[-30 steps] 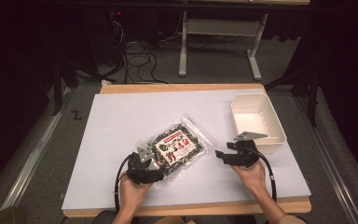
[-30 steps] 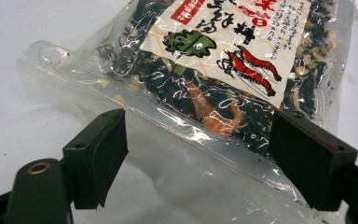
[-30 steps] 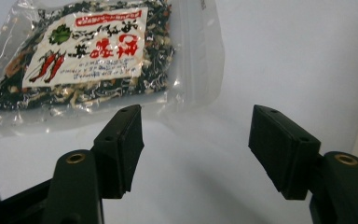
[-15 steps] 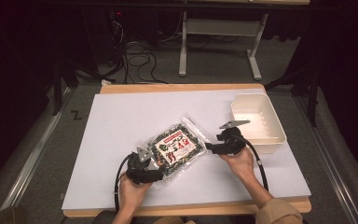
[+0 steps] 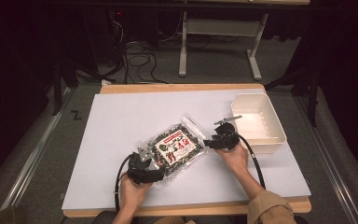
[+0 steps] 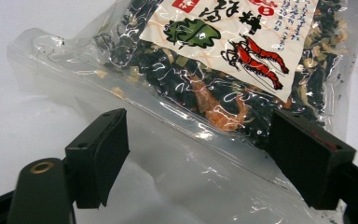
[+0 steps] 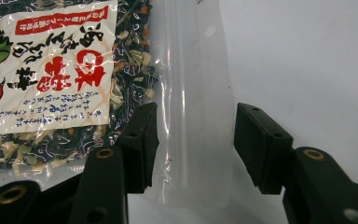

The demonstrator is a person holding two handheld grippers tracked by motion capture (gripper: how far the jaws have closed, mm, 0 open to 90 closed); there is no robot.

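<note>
My right gripper's (image 7: 193, 147) fingers have just been closing around the clear empty end flap of the crinkly plastic bag of dried seaweed and shrimp (image 5: 175, 148), not yet pinching; my left gripper's (image 6: 200, 161) fingers stand open around the opposite flap. Mid-worktop, near the front edge, the bag looks light, floppy and slippery, so I judge the flat sealed flaps the best hold.

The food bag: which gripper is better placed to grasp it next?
The right gripper. Its fingers have just been closing and stand narrowly around the clear end strip of the food bag. The left gripper straddles the other end, fingers wide apart.
</note>
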